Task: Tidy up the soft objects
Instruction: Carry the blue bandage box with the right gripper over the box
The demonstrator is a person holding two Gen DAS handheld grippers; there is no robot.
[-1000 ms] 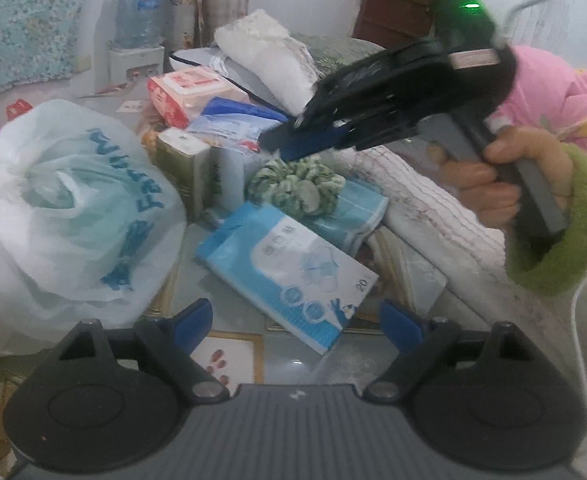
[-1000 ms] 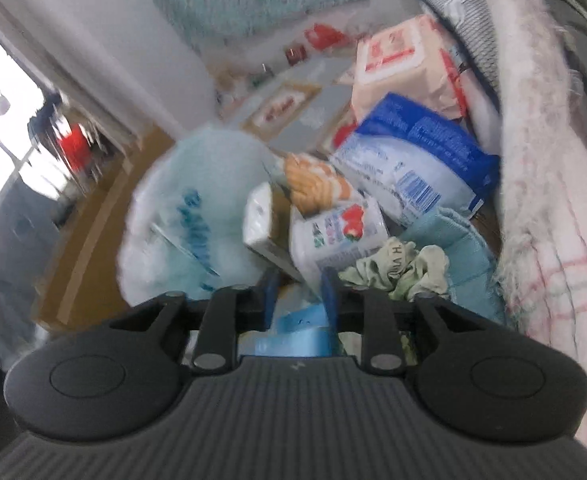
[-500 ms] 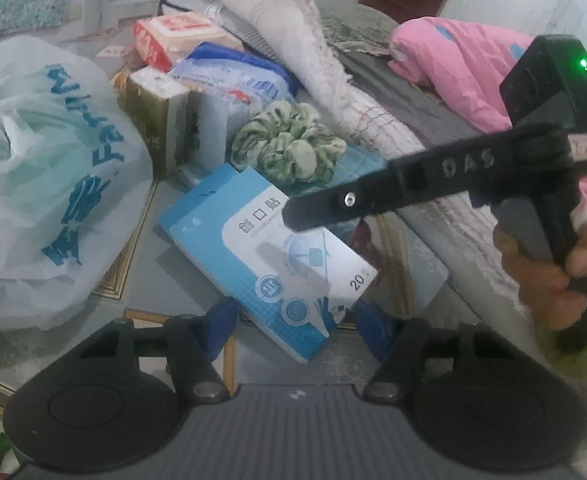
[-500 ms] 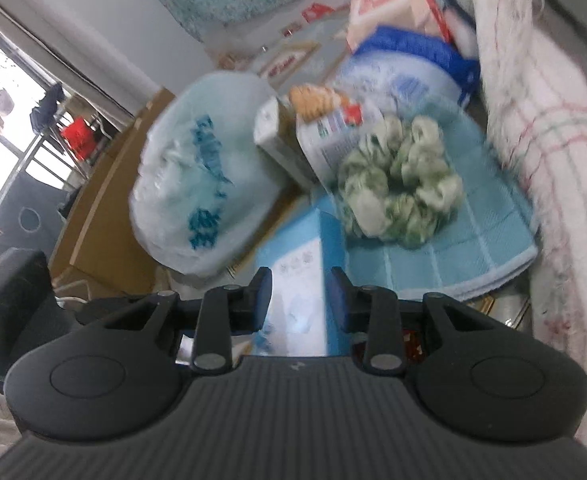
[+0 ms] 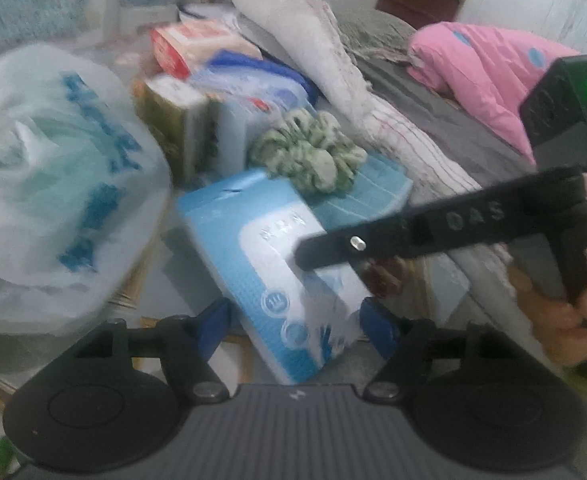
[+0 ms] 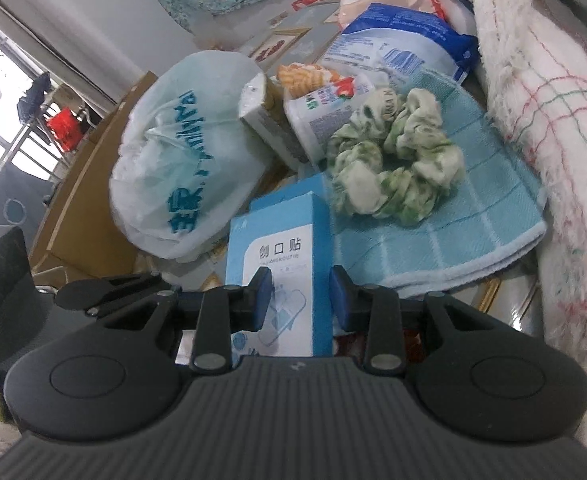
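The scrunchie (image 6: 397, 168) is mottled green and white, lying on a light-blue checked towel (image 6: 469, 216). Beside the towel, the box (image 6: 281, 264) is blue and white; the bag (image 6: 181, 152) is white with blue lettering; the blanket (image 6: 549, 120) is white with red-green lines.

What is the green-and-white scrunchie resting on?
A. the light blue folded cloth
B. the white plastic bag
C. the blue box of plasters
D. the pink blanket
A: the right wrist view shows the scrunchie lying on the light blue folded cloth.
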